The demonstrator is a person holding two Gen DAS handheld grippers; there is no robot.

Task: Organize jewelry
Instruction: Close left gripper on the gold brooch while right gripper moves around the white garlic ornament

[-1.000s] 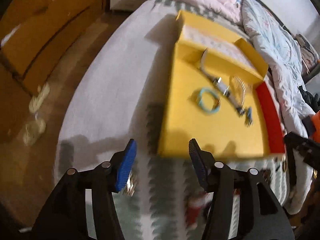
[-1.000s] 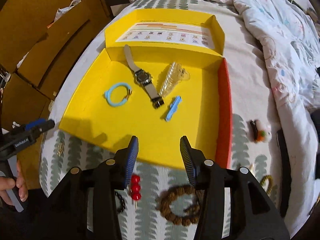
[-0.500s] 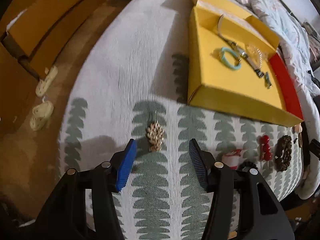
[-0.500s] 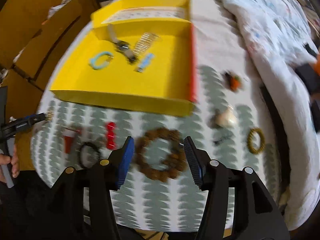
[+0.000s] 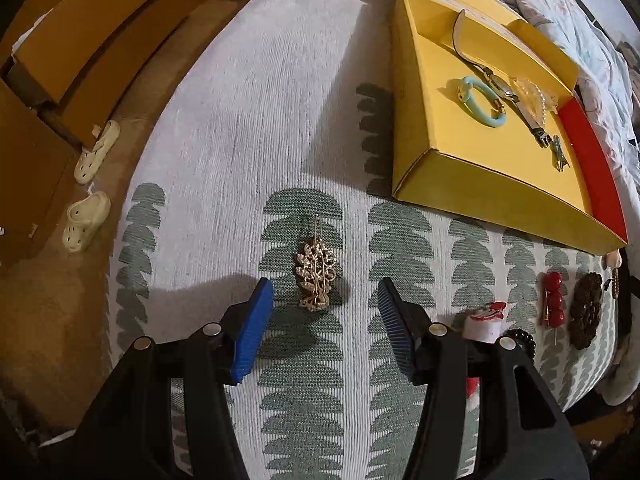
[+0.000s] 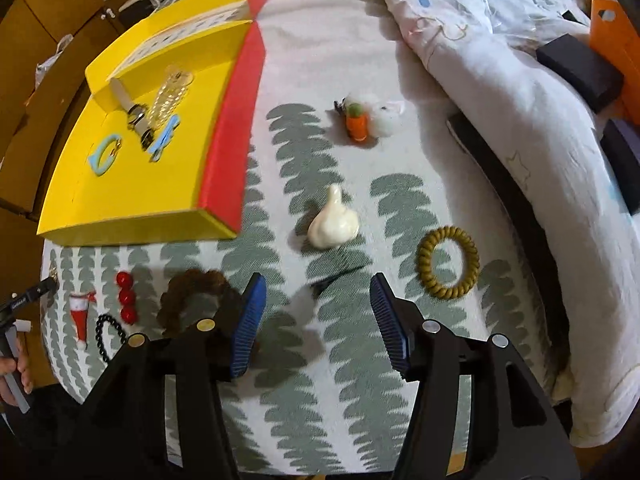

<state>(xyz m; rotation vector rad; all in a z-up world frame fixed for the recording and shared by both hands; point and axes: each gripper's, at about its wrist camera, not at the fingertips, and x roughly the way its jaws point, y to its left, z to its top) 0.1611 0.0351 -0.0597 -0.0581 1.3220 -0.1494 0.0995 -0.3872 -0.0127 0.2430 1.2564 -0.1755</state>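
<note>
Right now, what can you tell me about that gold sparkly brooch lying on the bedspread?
The gold brooch looks like metal openwork shaped as a cluster of leaves, set with small pale stones. A thin straight pin runs along its length and sticks out past its far end. It lies flat on the white bedspread, over one of the green leaf prints, well short of the yellow box. Nothing touches it: the left tool hangs just before it, jaws apart and empty.

brown bead bracelet (image 6: 192, 292) half hidden — dark clip (image 6: 334, 278) blurred
</note>
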